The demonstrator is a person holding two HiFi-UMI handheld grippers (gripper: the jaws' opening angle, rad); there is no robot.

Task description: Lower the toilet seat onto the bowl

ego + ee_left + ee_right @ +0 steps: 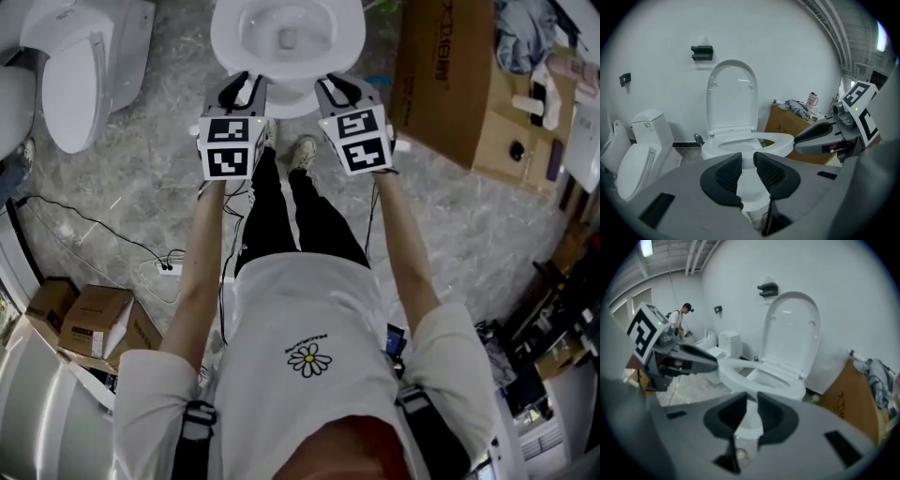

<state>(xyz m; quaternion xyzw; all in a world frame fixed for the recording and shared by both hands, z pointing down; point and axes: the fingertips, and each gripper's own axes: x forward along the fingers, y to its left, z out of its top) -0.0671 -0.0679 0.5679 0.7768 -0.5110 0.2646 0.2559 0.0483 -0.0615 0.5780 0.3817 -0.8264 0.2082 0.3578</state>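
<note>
A white toilet stands ahead with its seat (780, 139) lying flat on the bowl (286, 37) and its lid (731, 93) upright against the wall. In the right gripper view the seat (733, 367) rests on the bowl's rim below the raised lid (792, 329). My left gripper (246, 86) hovers just short of the bowl's front, and its jaws stand a little apart with nothing between them (747, 164). To its right, level with it, my right gripper (339, 88) is open too, and the narrow gap (752, 411) is empty. Neither gripper touches the toilet.
A second white toilet (84, 56) stands at the left. A large cardboard box (450, 75) with clothes and bottles on it sits right of the bowl. Small boxes (94, 319) and cables (112, 234) lie on the floor at left. A person (679, 317) stands far back.
</note>
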